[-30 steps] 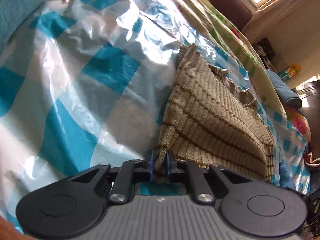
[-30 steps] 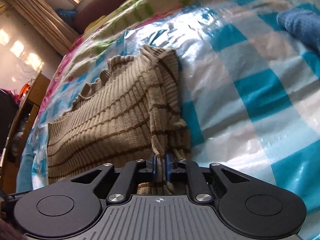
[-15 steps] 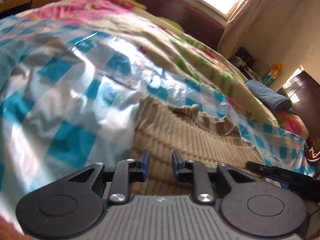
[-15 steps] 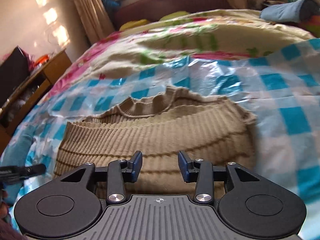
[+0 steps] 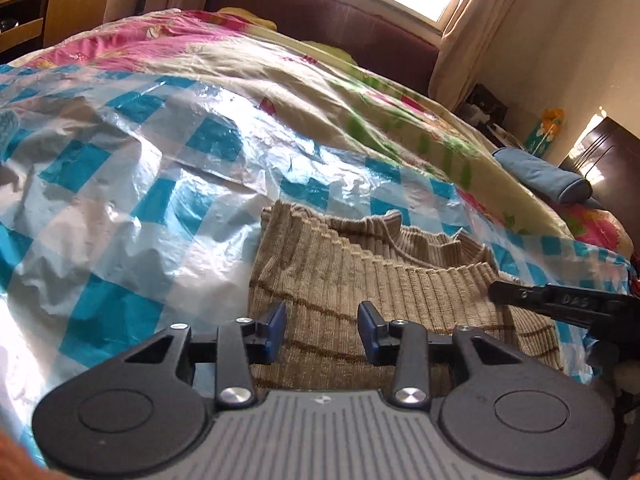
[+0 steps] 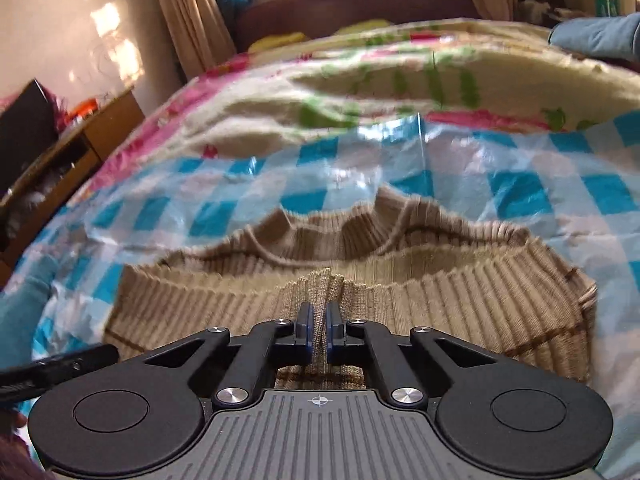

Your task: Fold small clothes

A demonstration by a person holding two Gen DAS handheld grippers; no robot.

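Sunlit bed (image 5: pixel 304 92) carried the folded sweater (image 5: pixel 344 280) on checked plastic, where the right tool (image 6: pixel 318 330) pinched its near hem and the left tool (image 5: pixel 322 330), just opening, stood spread, so a one-sided pull might skew the fold.

Your left tool (image 5: pixel 322 332) and right tool (image 6: pixel 318 330) look alike: black linkage arms pinned with silver screws, two round black discs, blue fingertip pads (image 5: pixel 276 330), and a grey ribbed body stamped with a small crosshair. An orange sleeve (image 5: pixel 16 462) edges the left view's corner.
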